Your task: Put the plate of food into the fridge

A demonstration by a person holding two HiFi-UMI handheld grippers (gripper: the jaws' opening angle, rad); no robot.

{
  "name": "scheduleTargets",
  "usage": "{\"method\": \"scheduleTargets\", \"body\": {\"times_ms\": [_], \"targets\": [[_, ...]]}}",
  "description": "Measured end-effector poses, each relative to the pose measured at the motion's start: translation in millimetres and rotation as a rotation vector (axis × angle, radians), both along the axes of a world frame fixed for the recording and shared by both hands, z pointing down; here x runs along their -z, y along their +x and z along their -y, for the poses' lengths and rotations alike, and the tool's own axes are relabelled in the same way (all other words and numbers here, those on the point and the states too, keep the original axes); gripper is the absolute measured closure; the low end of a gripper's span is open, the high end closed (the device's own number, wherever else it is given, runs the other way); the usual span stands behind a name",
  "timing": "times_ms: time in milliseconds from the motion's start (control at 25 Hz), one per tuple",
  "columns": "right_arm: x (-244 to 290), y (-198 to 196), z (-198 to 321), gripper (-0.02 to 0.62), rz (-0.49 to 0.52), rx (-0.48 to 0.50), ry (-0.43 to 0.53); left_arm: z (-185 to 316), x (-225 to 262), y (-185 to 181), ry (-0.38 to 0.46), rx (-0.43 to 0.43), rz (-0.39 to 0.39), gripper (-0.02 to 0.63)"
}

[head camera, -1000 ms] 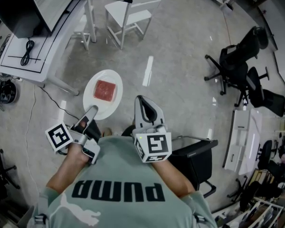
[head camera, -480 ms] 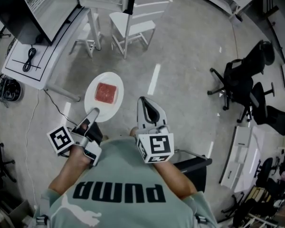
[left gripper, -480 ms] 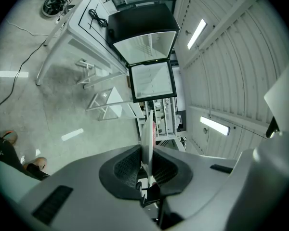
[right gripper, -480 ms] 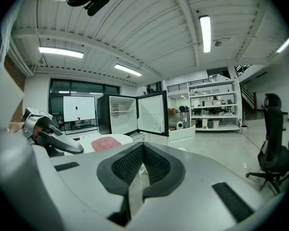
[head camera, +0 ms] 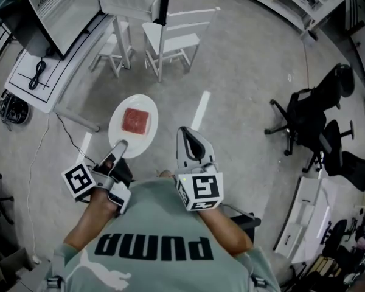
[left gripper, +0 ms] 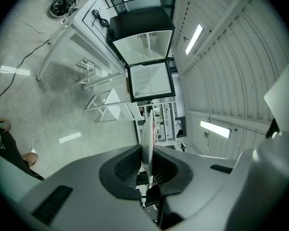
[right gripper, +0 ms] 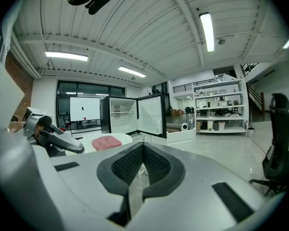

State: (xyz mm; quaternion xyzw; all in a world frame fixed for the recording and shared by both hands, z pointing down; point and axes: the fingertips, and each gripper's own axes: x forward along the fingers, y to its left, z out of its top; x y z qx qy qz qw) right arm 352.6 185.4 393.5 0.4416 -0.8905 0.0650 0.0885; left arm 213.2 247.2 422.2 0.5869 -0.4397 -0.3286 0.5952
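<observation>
- Head view looked steeply down on the person's shirt and both grippers, held out over a grey floor (head camera: 243, 72).
- Left gripper (head camera: 120, 145) had its jaws closed tight on the near rim of a white plate (head camera: 137, 143), carrying it level above the floor.
- A square red slab of food (head camera: 135, 120) lay in the middle of the plate.
- Left gripper view showed the plate edge-on, clamped between the two dark pads.
- Right gripper (head camera: 191, 140) was just beside the plate on its right, not touching it; its pads met and held nothing.
- Right gripper view showed the fridge (right gripper: 119, 114) ahead, well apart from the plate, its door (right gripper: 151, 114) swung open and its white inside bare to view.
- In that same view the plate and food sat low at the left, in front of the fridge.
- A white chair (head camera: 173, 38) and a white table (head camera: 45, 81) stood beyond the plate; black office chairs (head camera: 310, 120) stood off to the right.
</observation>
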Motion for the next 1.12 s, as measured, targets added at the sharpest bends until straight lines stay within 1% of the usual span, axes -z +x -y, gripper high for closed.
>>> {"method": "scheduleTargets", "body": {"times_ms": [160,320,560,840,960,1120], "targets": [[-6.9,21.8,0.6,0.591,0.017,0.002,-0.010,-0.5,-4.8,18.1,-0.017,0.010,0.008,0.569],[-16.2,41.3,-1.2,0.591,0.046,-0.015,-0.025,-2.4,-8.1,29.8,-0.028,0.013,0.033,0.569],[-26.5,51.6,5.2,0.591,0.078,-0.057,-0.056,6.5,-9.7,33.2,-0.051,-0.011,0.058,0.569],[-31.0,43.0,23.7,0.591,0.062,-0.115,-0.073,34.5,-17.6,23.1,-0.072,-0.064,0.038,0.569],[-29.2,34.9,34.5,0.591,0.044,-0.129,-0.075,50.1,-16.2,19.0,-0.066,-0.093,0.029,0.569],[-28.7,19.0,52.2,0.591,0.027,-0.142,-0.080,68.5,-16.7,5.1,-0.063,-0.112,0.013,0.569]]}}
